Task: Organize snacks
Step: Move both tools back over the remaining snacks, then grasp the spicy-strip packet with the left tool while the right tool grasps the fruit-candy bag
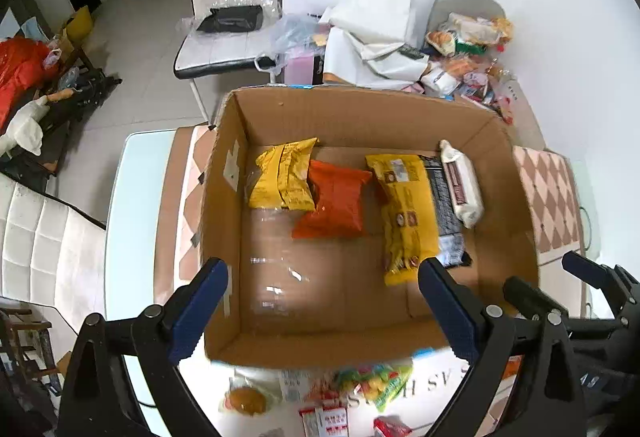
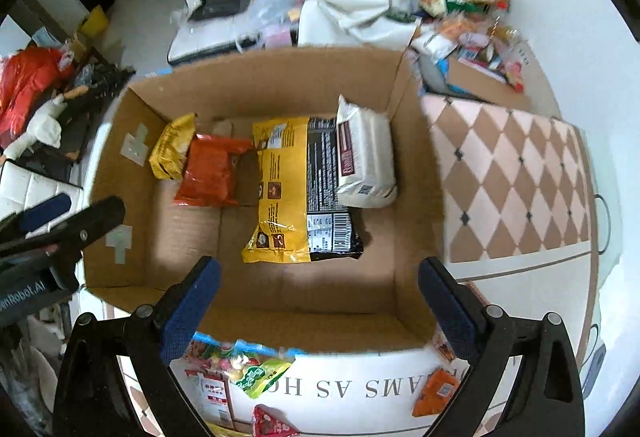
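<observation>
Both your grippers are spread wide and carrying nothing. Left gripper (image 1: 322, 303) hangs over the near-left part of the cardboard box (image 1: 224, 197); right gripper (image 2: 320, 301) sits over the near wall of that box, well short of the packs.

Inside, the snacks are lined along the far wall: small yellow pack (image 1: 284, 175) at left, orange pack (image 1: 338, 199) overlapping its right edge, then the long yellow bag (image 2: 280, 193) lying flat beside a black bag (image 2: 328, 197), with the white wrapped pack (image 2: 364, 161) resting on the black one against the right wall. My read: you're filling back to front, which leaves the near half of the floor bare for what's left.

Still unsorted: loose snacks on the table just in front of the box, including a green candy bag (image 2: 256, 373), a red-and-white pack (image 2: 214, 397) and an orange packet (image 2: 438, 393).

Next pick is probably one of those; they sit below the fingers, so you'd need to pull back and drop down.
</observation>
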`<state>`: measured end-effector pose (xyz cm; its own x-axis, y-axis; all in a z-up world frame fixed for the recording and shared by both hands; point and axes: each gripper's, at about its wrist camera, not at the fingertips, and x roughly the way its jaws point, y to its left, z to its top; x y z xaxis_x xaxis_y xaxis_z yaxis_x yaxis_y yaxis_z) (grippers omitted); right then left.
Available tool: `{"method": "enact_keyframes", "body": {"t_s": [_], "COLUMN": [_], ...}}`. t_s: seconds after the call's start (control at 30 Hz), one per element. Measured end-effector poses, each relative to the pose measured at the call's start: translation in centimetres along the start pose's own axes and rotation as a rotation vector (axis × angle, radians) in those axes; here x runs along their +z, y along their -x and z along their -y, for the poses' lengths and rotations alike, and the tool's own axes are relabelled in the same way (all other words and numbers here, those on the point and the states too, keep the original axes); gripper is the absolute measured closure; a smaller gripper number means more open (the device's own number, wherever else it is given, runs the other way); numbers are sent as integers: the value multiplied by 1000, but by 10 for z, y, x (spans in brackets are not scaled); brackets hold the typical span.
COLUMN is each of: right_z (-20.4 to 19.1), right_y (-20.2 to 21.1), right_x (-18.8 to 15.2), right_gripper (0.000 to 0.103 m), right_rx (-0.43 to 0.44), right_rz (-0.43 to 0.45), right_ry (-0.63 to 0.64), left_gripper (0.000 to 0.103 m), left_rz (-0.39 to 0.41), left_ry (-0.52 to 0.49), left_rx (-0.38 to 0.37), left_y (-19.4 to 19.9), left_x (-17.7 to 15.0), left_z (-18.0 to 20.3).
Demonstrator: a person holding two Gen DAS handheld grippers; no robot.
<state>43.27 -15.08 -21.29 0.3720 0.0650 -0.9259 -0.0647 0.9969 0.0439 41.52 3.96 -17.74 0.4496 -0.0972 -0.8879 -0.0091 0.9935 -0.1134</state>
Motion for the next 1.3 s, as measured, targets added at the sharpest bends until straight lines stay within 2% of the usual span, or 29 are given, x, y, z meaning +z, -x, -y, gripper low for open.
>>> {"method": "enact_keyframes", "body": {"t_s": [0.37, 0.53, 0.63, 0.73, 0.93, 1.0, 1.17, 1.3], "right_z": [8, 9, 10, 8, 4, 4, -2, -2], "right_y": [83, 112, 114, 94, 11, -15, -51, -58], "right_x": [-48, -65, -81, -108, -175, -186, -181, -170], "right_gripper": [2, 2, 2, 2, 2, 2, 2, 2], "right_rx": [21, 58, 93, 130, 217, 240, 180, 130], "right_rz": [125, 142, 113, 21, -245, -295, -306, -287], "right_ry": [-5, -4, -11, -12, -23, -31, 59, 118], "left_gripper": [6, 6, 6, 6, 6, 6, 6, 6], "left_rz": [107, 124, 116, 52, -190, -249, -365, -433], "left_ry": [-14, -12, -12, 6, 81, 95, 130, 121], "left_rx": [-8, 2, 41, 66, 95, 109, 66, 40], "left_y": [76, 96, 99, 84, 9, -15, -74, -110], "left_x": [-43, -59, -75, -100, -161, -177, -201, -207], "left_z": [17, 19, 18, 11, -14, -20, -23, -11]}}
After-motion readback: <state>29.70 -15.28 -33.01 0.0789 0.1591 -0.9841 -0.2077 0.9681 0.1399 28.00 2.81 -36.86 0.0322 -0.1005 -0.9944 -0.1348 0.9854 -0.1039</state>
